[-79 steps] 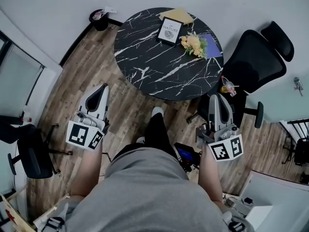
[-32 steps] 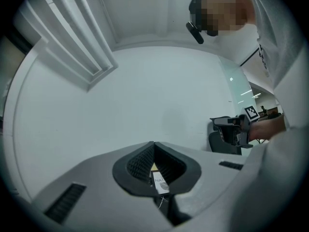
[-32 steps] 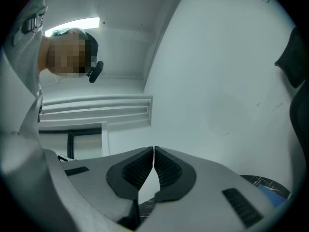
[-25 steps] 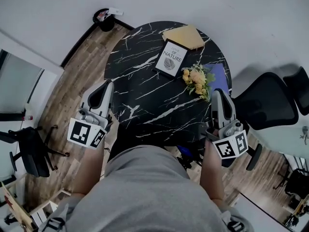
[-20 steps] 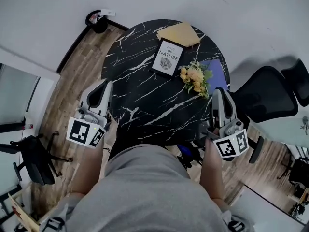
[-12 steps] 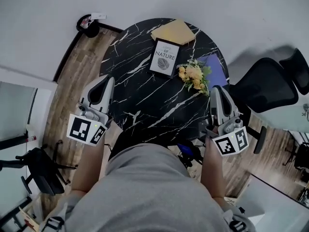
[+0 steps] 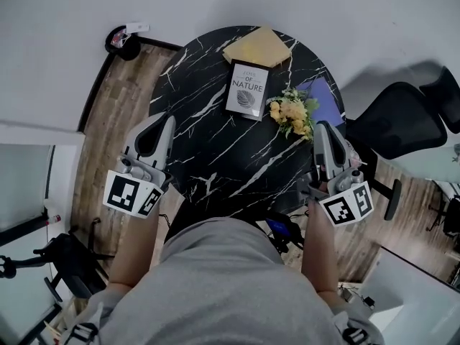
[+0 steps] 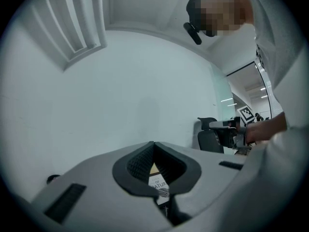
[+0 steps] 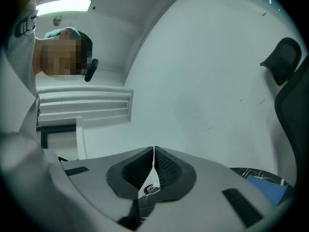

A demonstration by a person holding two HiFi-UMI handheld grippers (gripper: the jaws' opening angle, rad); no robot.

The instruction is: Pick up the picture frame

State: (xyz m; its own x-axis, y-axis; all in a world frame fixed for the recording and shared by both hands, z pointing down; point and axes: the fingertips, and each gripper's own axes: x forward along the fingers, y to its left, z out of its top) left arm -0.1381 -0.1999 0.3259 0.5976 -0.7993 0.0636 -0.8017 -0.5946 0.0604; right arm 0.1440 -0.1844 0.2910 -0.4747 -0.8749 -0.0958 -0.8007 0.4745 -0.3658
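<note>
Table: round top [image 7: 208, 142], black with white veins, on a wood floor.
Picture frame: [image 7: 247, 90] on the far half of the table near its middle; white print with a leaf; touched by neither gripper.
Folder: tan [image 7: 256, 47], just beyond the frame at the far edge.
Flowers: yellow bunch [image 7: 291, 112], just right of the frame, beside a blue notebook [image 7: 327, 99].
Left gripper: [image 7: 159, 121] over the near-left rim; jaw tips together, nothing held; well apart from the frame.
Right gripper: [image 7: 321, 126] at the near-right rim, near the flowers; jaws closed, empty.
Chair: black office chair [image 7: 395, 124], right of the table.
</note>
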